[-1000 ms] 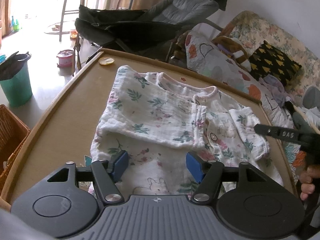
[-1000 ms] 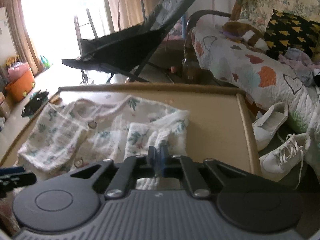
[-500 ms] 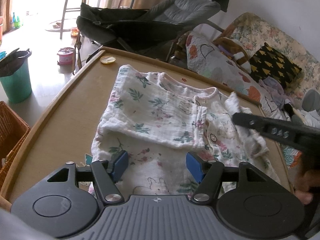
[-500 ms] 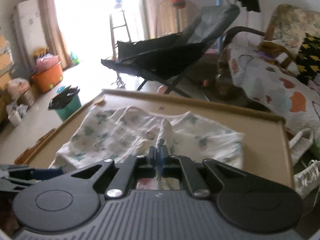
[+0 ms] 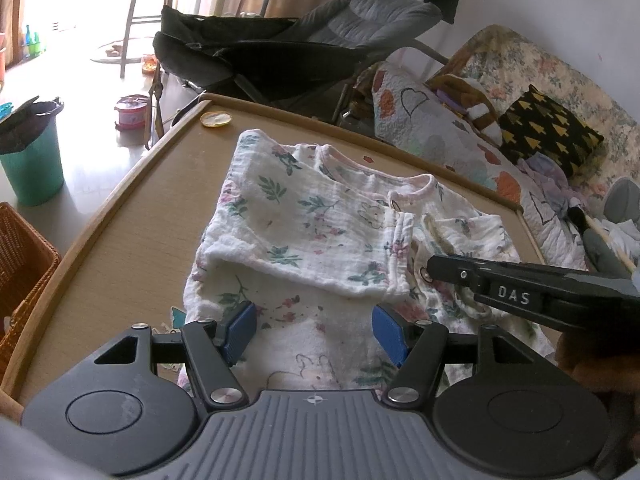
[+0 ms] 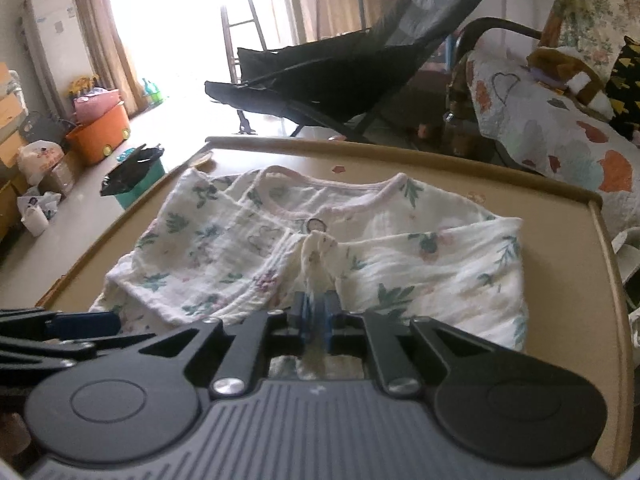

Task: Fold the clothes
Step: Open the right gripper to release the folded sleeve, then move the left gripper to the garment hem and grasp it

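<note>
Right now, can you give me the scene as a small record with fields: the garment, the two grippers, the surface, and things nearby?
garment: floral baby top, lying on the table, left side folded over the front
left gripper: open, blue pads apart over the lower hem, holding nothing
right gripper: shut on a pinch of the top's right-side cloth, pulled toward the middle
surface: wooden table with a raised rim
nearby: green bin and wicker basket on the floor at left; black recliner beyond the table

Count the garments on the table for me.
1: a floral garment lying mid-table, its right sleeve pinched by the right gripper. Others could be hidden beneath.
</note>
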